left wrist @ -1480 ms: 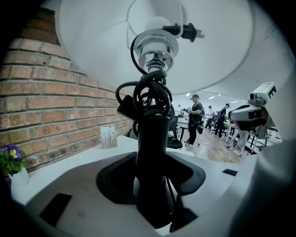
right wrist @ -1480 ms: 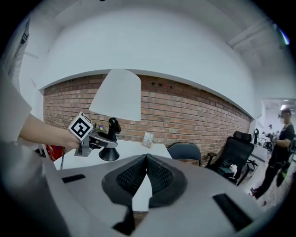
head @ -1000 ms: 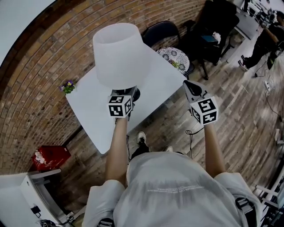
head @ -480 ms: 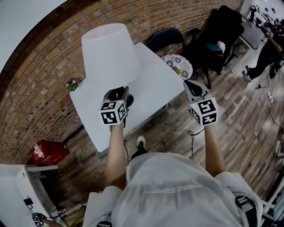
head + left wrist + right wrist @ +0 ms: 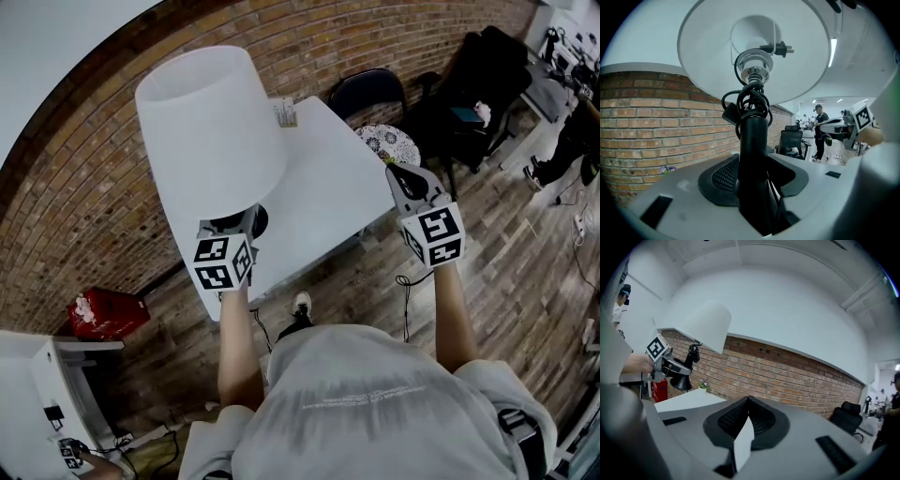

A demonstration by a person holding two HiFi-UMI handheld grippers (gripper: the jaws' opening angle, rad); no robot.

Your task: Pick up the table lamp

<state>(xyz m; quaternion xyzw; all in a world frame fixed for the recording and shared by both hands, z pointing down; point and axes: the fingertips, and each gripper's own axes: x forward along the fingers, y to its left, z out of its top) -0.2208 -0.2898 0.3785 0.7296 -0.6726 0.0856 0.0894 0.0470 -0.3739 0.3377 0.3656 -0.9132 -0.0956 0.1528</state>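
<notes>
The table lamp has a big white shade (image 5: 211, 131), a black stem (image 5: 752, 154) and a black round base (image 5: 246, 221). Its black cord (image 5: 750, 101) is coiled round the stem and the plug (image 5: 776, 48) sticks out under the shade. My left gripper (image 5: 239, 225) is shut on the stem and holds the lamp upright, clear of the white table (image 5: 323, 192). In the right gripper view the lamp (image 5: 701, 324) hangs above the table's far left end. My right gripper (image 5: 403, 178) stands apart beyond the table's right edge, its jaws together with nothing held.
A small slip (image 5: 286, 112) lies at the table's far edge by the brick wall. Behind the table stand a dark chair (image 5: 370, 89) and a patterned round seat (image 5: 389, 142). A red box (image 5: 103, 314) sits on the floor at left. A person (image 5: 572, 141) stands far right.
My left gripper has risen and swung left with the lamp, so the shade now looms larger and the base is off the table. My right gripper has lifted slightly.
</notes>
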